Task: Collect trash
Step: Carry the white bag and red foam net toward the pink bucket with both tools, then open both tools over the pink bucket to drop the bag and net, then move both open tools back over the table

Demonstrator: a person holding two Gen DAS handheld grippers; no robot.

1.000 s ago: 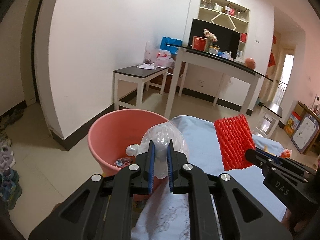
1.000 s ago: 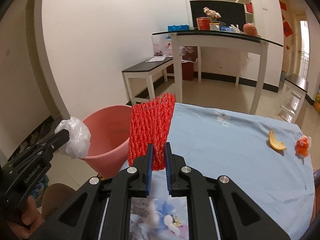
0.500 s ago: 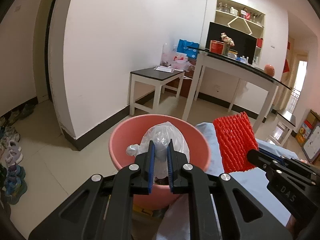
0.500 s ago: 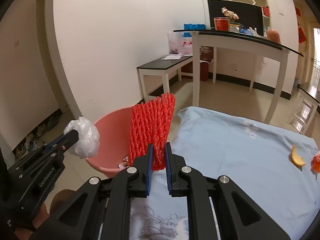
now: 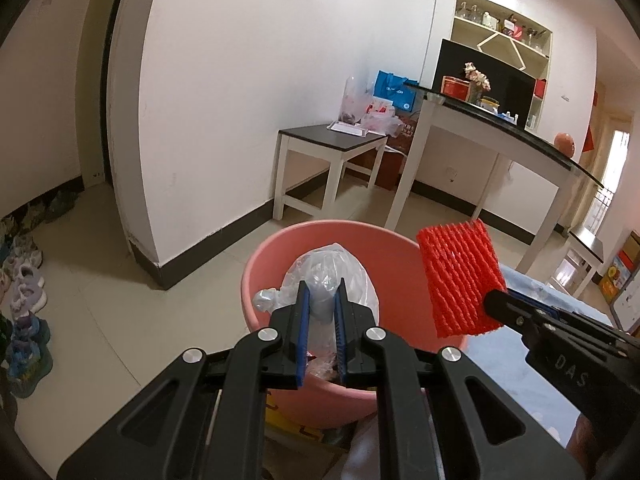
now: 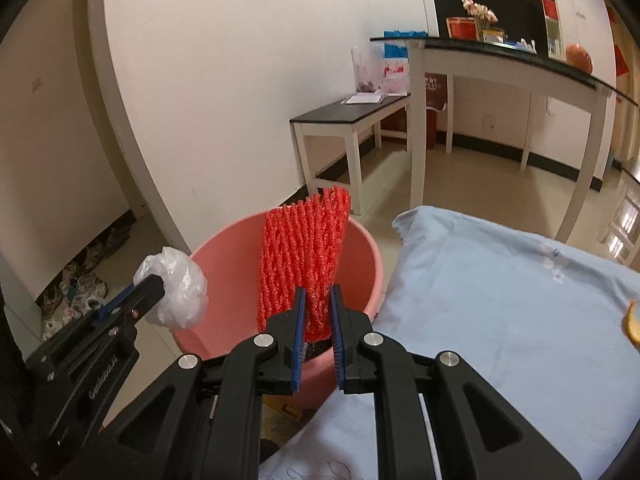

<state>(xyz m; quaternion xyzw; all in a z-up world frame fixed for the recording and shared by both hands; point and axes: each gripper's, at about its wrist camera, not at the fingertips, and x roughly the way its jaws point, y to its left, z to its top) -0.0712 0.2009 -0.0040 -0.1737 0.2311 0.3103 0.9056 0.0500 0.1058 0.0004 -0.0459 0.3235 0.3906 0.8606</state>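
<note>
My left gripper (image 5: 321, 292) is shut on a crumpled clear plastic bag (image 5: 332, 268) and holds it over the pink bucket (image 5: 280, 252). The bag also shows in the right wrist view (image 6: 178, 294). My right gripper (image 6: 317, 300) is shut on a red foam fruit net (image 6: 306, 256) and holds it upright over the bucket's (image 6: 224, 264) right side. The net also shows in the left wrist view (image 5: 460, 280), right of the bag. Some trash lies in the bucket's bottom.
A table with a light blue cloth (image 6: 500, 300) is right of the bucket; a peel (image 6: 630, 322) lies on it. A low dark-topped side table (image 5: 332, 140) and a tall console table (image 5: 500, 136) stand by the wall. Shoes (image 5: 24, 300) line the floor at left.
Both grippers have moved left from above the blue cloth to above the pink bucket, still holding the bag and the net.
</note>
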